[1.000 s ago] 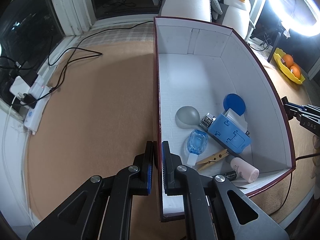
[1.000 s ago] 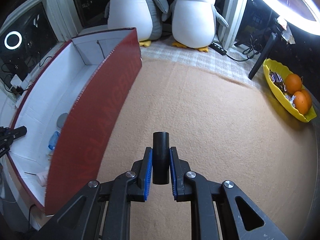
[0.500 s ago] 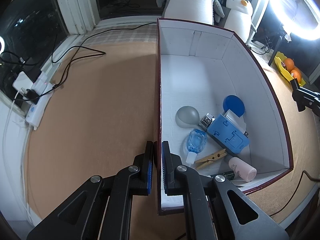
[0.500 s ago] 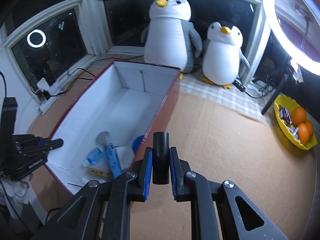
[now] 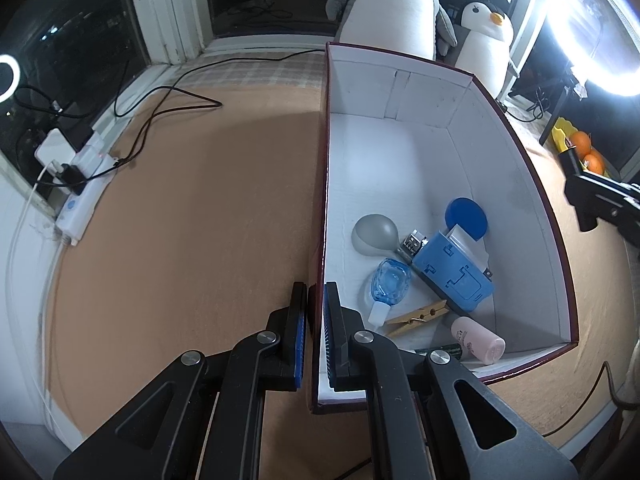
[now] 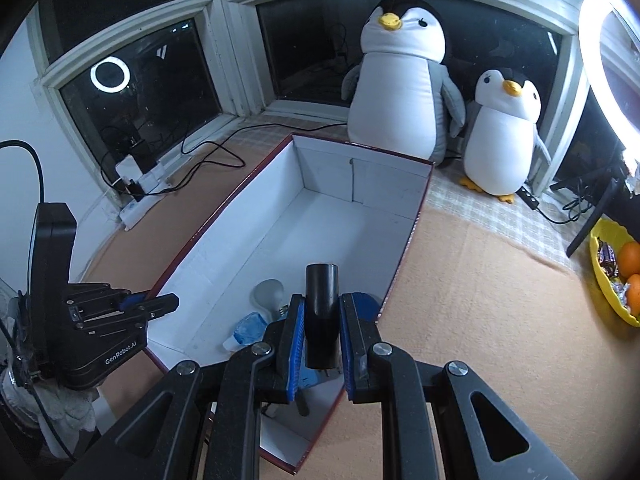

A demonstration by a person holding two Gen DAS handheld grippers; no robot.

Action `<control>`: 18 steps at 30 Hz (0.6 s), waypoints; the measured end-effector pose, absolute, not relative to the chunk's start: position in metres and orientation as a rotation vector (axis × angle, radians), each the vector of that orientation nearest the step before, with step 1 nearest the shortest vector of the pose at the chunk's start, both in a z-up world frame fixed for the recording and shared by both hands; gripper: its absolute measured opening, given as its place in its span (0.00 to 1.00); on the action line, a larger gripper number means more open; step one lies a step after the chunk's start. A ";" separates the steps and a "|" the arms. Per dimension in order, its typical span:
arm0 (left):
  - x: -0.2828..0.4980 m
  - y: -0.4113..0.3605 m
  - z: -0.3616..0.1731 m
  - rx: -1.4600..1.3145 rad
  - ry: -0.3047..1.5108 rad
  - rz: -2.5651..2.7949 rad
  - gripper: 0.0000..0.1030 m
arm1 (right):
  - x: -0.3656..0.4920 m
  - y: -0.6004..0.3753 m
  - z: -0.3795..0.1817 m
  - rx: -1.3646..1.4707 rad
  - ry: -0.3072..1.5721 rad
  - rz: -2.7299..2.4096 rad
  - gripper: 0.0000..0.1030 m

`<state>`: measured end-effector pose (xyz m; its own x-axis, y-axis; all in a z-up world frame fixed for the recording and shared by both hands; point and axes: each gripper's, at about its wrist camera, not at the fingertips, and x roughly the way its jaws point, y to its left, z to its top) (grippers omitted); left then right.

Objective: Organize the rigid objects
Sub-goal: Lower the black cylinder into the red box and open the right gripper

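A long red box with a white inside (image 5: 400, 168) lies on the tan mat. My left gripper (image 5: 316, 300) is shut on the box's left wall near its front corner; it also shows in the right wrist view (image 6: 160, 304). In the box lie a grey bulb (image 5: 374, 232), a blue case (image 5: 454, 272), a blue lid (image 5: 468, 216), a clear blue bottle (image 5: 390, 282), a wooden clothespin (image 5: 416, 316) and a pink bottle (image 5: 478, 340). My right gripper (image 6: 320, 312) is shut on a black cylinder (image 6: 321, 312), held above the box's (image 6: 320, 216) near end.
Two plush penguins (image 6: 404, 80) stand behind the box's far end. A yellow tray of oranges (image 6: 616, 272) sits at the right. A white power strip with cables (image 5: 76, 204) lies along the left window sill. A ring light (image 5: 588, 28) shines at the upper right.
My right gripper has risen and swung left with the black cylinder, from beside the box to above its near end. My left gripper has kept its hold on the box wall.
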<state>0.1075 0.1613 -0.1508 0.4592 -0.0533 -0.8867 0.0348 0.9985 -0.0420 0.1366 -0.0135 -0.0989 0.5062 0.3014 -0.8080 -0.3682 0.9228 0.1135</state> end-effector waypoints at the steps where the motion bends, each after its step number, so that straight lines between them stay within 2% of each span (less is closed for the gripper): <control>1: 0.107 0.161 -0.151 -0.020 1.092 -0.053 0.06 | 0.137 -0.013 -0.100 -0.077 0.962 0.409 0.14; 18: 0.105 0.162 -0.148 -0.032 1.086 -0.052 0.06 | 0.140 0.000 -0.113 -0.073 1.012 0.450 0.14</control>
<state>0.1050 0.1618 -0.1480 0.4654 -0.0577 -0.8832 0.0262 0.9983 -0.0514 0.1399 -0.0001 -0.1127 0.4471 0.3300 -0.8314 -0.3968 0.9062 0.1463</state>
